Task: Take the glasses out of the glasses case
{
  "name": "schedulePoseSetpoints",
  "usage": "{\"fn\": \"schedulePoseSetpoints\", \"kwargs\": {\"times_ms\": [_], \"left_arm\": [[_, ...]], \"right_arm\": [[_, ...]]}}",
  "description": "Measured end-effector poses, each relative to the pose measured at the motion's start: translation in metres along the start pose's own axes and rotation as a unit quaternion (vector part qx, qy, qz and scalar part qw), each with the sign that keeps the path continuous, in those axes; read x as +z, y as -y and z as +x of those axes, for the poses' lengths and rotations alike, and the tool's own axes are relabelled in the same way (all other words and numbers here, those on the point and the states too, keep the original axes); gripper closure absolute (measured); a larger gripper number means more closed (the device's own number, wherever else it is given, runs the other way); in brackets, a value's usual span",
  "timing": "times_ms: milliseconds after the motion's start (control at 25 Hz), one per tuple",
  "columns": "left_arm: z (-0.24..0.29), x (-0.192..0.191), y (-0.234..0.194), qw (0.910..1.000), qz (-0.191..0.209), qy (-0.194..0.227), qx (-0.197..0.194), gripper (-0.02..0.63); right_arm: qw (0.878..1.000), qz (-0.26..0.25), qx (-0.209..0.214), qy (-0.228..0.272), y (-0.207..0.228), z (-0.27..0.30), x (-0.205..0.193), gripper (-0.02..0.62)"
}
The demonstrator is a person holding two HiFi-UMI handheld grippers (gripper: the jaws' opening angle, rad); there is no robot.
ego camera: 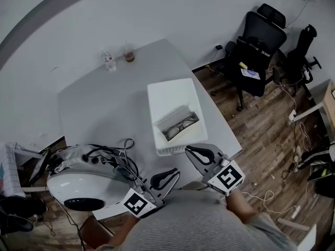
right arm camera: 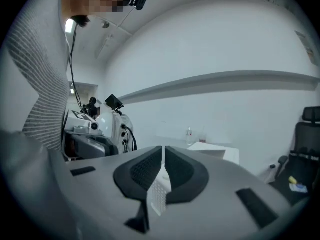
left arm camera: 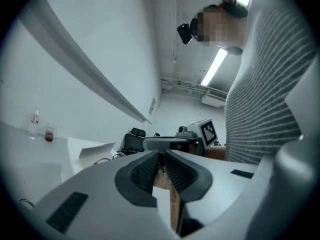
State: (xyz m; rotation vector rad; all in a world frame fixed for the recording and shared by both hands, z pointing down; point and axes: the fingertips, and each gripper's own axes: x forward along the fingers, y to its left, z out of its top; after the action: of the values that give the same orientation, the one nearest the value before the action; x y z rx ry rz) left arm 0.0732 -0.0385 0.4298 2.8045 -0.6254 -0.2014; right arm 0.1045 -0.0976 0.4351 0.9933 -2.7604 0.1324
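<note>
Your grey ribbed sweater (ego camera: 199,221) fills the near edge. Just beyond it you hold both tools close together: the left gripper (ego camera: 170,177) and the right gripper (ego camera: 191,151) each have their black ridged pads pressed together on nothing. Just past the right gripper's tips, the dark-framed glasses (ego camera: 182,125) lie inside the open oblong glasses case (ego camera: 175,115), long axis running diagonally from near-left to far-right, atop a white rectangular box (ego camera: 167,90) on the smooth white table (ego camera: 104,103).
</note>
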Motion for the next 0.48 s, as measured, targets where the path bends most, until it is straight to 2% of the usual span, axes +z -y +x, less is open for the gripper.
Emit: {"fn": "schedulePoseSetpoints", "kwargs": {"times_ms": [160,480], "left_arm": [[-0.001,-0.005,-0.007,0.9997,0.012,-0.013,-0.017,0.558],[0.019,-0.013,-0.002,0.9948,0.062,-0.032,-0.074,0.558]], "right_arm": [[0.998,-0.046,0.01,-0.036,-0.007,0.007,-0.008,0.581],[0.998,-0.041,-0.026,-0.05,0.021,0.006,-0.013,0.58]]}}
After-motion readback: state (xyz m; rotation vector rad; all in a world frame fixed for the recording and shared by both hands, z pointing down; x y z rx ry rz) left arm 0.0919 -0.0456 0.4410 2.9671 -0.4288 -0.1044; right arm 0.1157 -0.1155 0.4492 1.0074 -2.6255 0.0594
